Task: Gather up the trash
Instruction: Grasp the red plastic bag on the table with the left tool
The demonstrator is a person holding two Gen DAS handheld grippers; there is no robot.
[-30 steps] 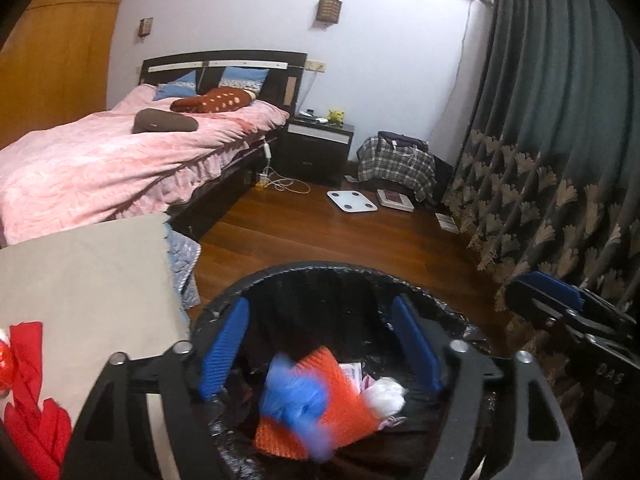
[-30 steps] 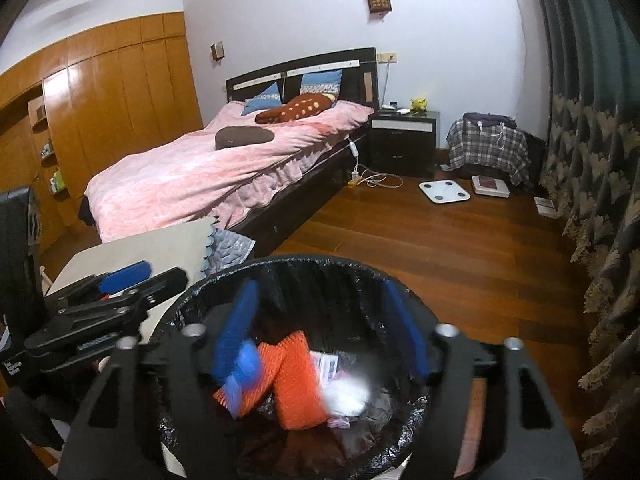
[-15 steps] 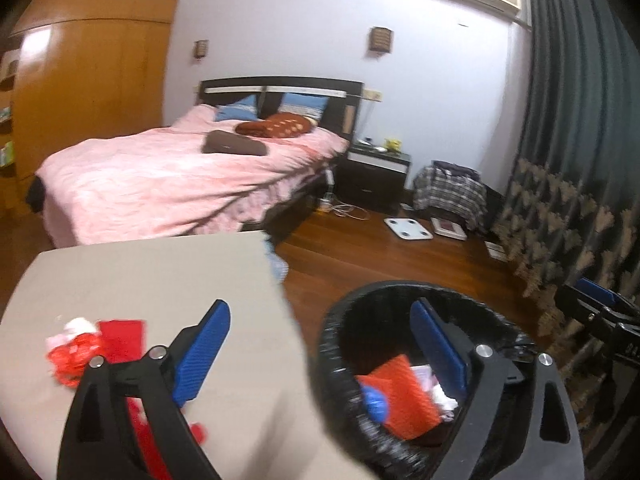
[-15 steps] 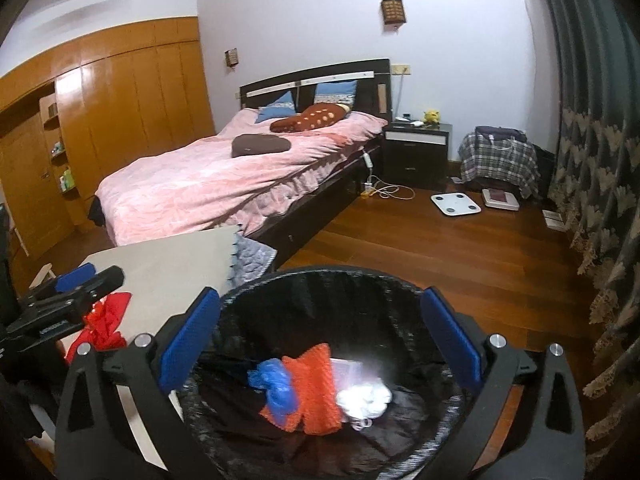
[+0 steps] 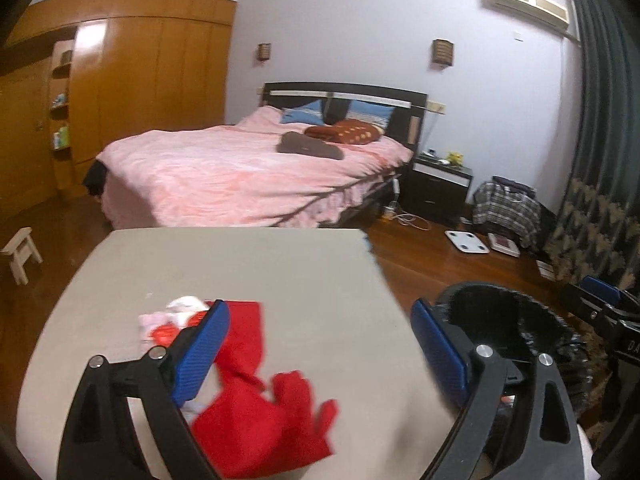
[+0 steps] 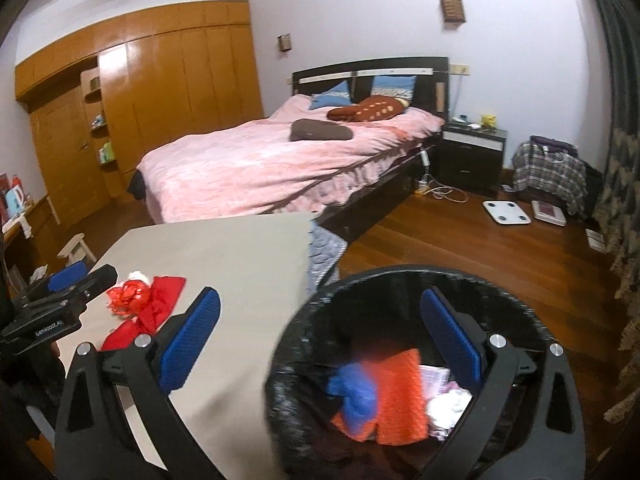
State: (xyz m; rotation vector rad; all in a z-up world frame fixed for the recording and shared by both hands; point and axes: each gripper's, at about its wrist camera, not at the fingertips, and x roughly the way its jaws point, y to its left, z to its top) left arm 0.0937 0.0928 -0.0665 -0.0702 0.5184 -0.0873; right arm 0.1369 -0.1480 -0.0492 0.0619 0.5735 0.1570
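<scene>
Left gripper (image 5: 320,354) is held wide open and empty, above the crumpled red cloth scrap (image 5: 260,412) on the beige tabletop (image 5: 248,264). Right gripper (image 6: 320,338) is also spread wide, nothing held, straddling the rim of the black bag-lined bin (image 6: 400,276). Beside the cloth, a small red-and-white wrapper bundle (image 5: 168,322) is seen. The cloth is judged light, limp, non-fragile; a pinch at the bunched middle fold is advised, since a loose edge may trail.

Pretty clearly someone's bedroom at home: big bed (image 5: 256,176) with a pink cover, wooden wardrobe (image 5: 132,92) along the wall, nightstand (image 6: 472,152), curtains (image 5: 600,140), bathroom scale (image 6: 506,212) on the wood floor.
</scene>
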